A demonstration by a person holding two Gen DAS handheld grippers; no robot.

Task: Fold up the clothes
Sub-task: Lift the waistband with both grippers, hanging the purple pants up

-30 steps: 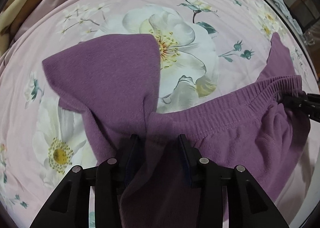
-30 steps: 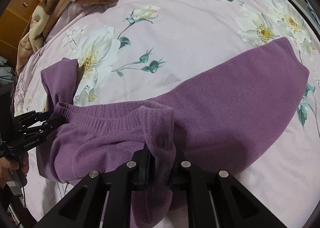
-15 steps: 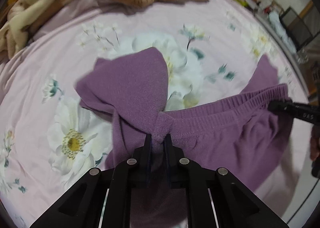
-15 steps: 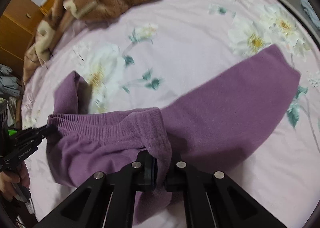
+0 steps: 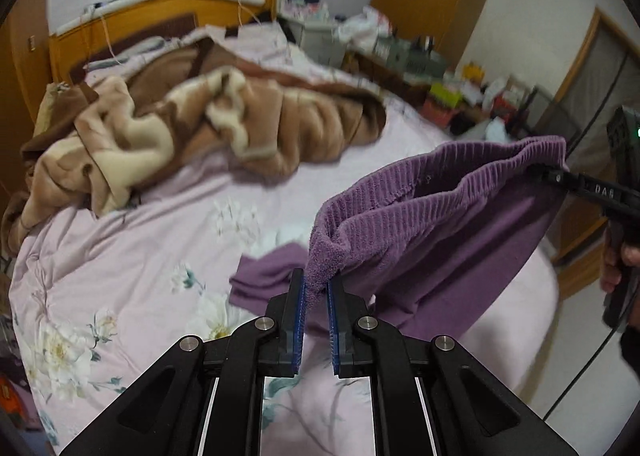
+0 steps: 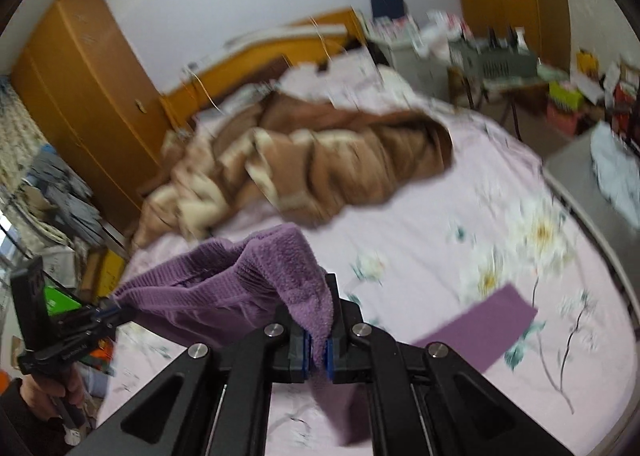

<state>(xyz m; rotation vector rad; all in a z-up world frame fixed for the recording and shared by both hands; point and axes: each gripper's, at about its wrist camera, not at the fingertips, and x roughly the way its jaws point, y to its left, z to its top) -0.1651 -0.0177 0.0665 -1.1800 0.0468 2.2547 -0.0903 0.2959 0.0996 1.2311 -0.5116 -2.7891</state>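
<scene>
Item, nearest: left gripper (image 5: 316, 292), blue-padded jaws pinching one end of the ribbed waistband (image 5: 404, 192) of a pair of purple fleece trousers (image 5: 448, 252). Item: right gripper (image 6: 318, 348), jaws pressed together on the opposite end of the same waistband, a tuft of fleece draped over the pads. Condition of garment: lifted clear of the bed at the top, waistband slung between the two grippers and sagging open in the middle; body hanging below; leg ends trailing on the floral pink bedsheet (image 5: 132, 240), one purple panel (image 6: 476, 332) lying flat out to the right. Judged step: raising the trousers by the waist to let them hang straight before laying them down for folding. Handling notes: draw the grippers apart until the waistband runs taut and its two layers close; hold both ends level so the legs fall side by side; fleece is thick and may creep out of a shallow bite, so avoid jerks; lower slowly so the trailing legs settle flat rather than bunch. Item, beyond: brown and cream blanket (image 5: 192, 136), heaped mid-bed, well apart from the garment. Item, farthest: wooden headboard (image 5: 160, 24); cluttered side furniture, too blurred to list.
</scene>
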